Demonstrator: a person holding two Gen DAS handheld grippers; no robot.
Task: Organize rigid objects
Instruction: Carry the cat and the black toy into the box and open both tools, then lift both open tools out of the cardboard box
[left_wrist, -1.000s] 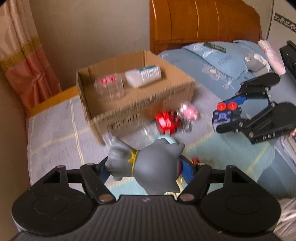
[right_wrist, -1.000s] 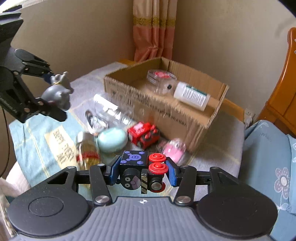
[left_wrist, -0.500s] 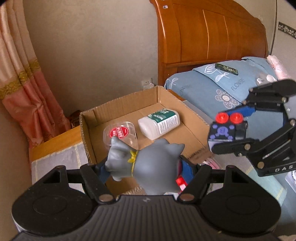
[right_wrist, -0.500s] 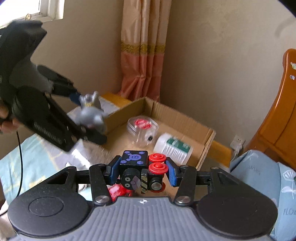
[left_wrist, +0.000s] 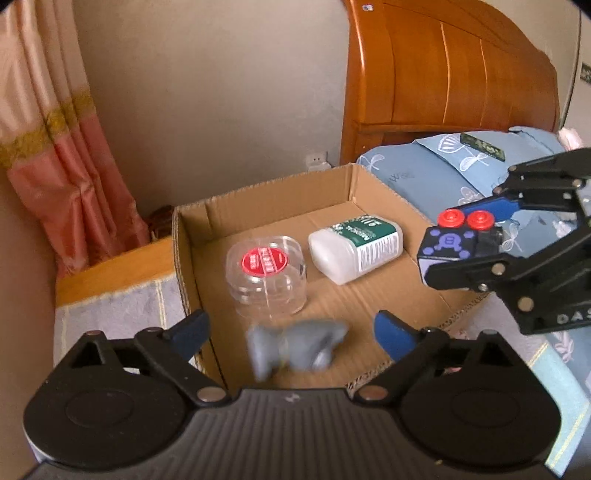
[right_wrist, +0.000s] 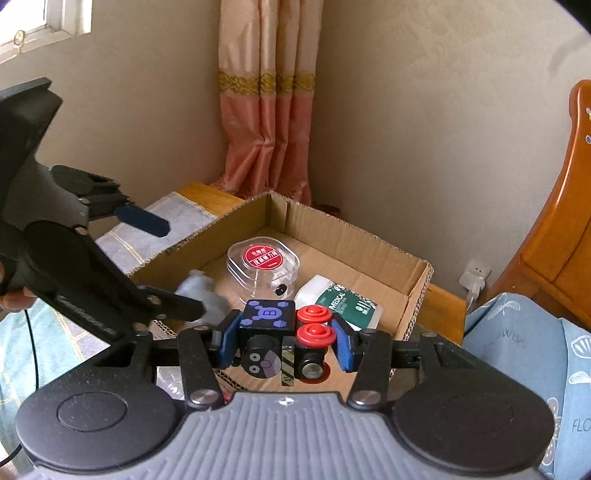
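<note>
An open cardboard box (left_wrist: 373, 184) (right_wrist: 413, 280) holds a clear tub with a red label (left_wrist: 266, 271) (right_wrist: 263, 266) and a white bottle (left_wrist: 356, 248) (right_wrist: 334, 301) lying on its side. A blurred grey toy figure (left_wrist: 295, 347) (right_wrist: 201, 291) is low in the box's near part, free of the pads. My left gripper (left_wrist: 291, 334) hangs over it with its jaws opening wide and nothing touching them. My right gripper (right_wrist: 282, 343) (left_wrist: 476, 240) is shut on a black toy block with red wheels (right_wrist: 284, 332) (left_wrist: 458, 236), held above the box's right edge.
The box stands on a bed with a striped grey cover (left_wrist: 110, 314). A wooden headboard (left_wrist: 443, 92) and a blue flowered pillow (left_wrist: 443, 173) lie to the right, a pink curtain (left_wrist: 55, 166) to the left. A hand (right_wrist: 14, 299) grips the left tool.
Both grippers moved from the loose items on the bed to over the box. The left jaws sprang apart and the grey figure dropped from them into the box. The right keeps its block.
</note>
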